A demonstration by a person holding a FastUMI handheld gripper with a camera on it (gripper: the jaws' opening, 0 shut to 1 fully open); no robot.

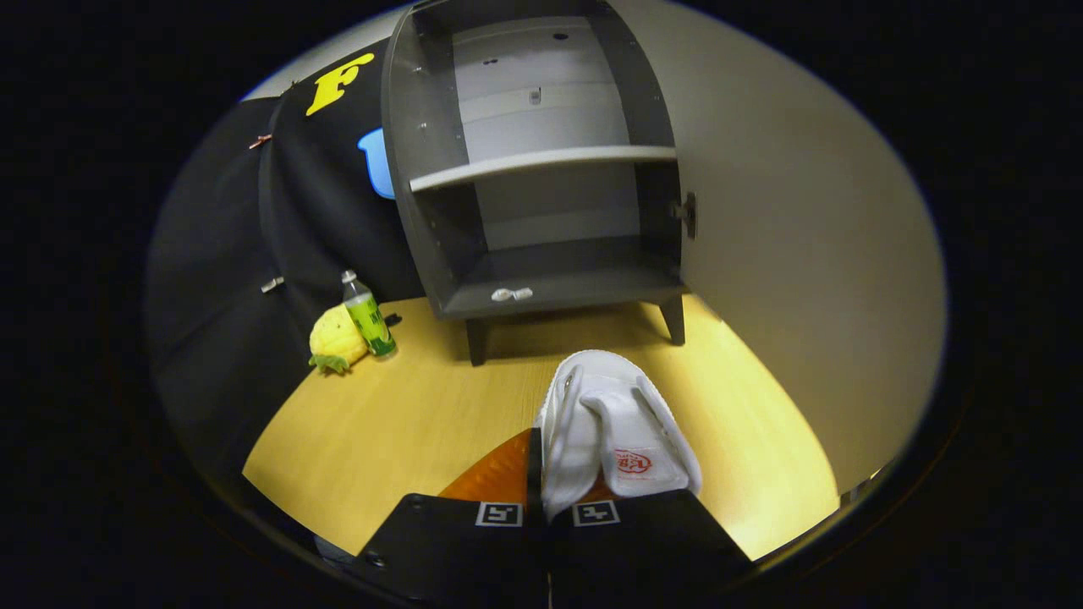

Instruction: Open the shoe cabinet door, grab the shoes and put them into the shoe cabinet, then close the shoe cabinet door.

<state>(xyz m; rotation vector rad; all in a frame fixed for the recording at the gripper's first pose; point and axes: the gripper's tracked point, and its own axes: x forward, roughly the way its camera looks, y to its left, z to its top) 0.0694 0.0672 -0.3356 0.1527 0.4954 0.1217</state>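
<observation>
- My jaws [541,474] are clenched on the white shoe [613,423].
- Its long axis runs toward 12 o'clock, pointing at the open shoe cabinet [541,169].

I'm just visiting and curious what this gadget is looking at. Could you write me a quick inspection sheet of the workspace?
Surface: wooden floor, bare ahead of the cabinet.
Job's things: white shoe held between the fingers, toe toward the grey shoe cabinet; cabinet door swung open, both shelves bare except a small white piece on the bottom one.
Clutter: green-labelled bottle and yellow plush toy beside the cabinet.
Grippers: gripper closed on the shoe's side wall.
Cables: nothing seen.
Surroundings: black cloth wall.
</observation>
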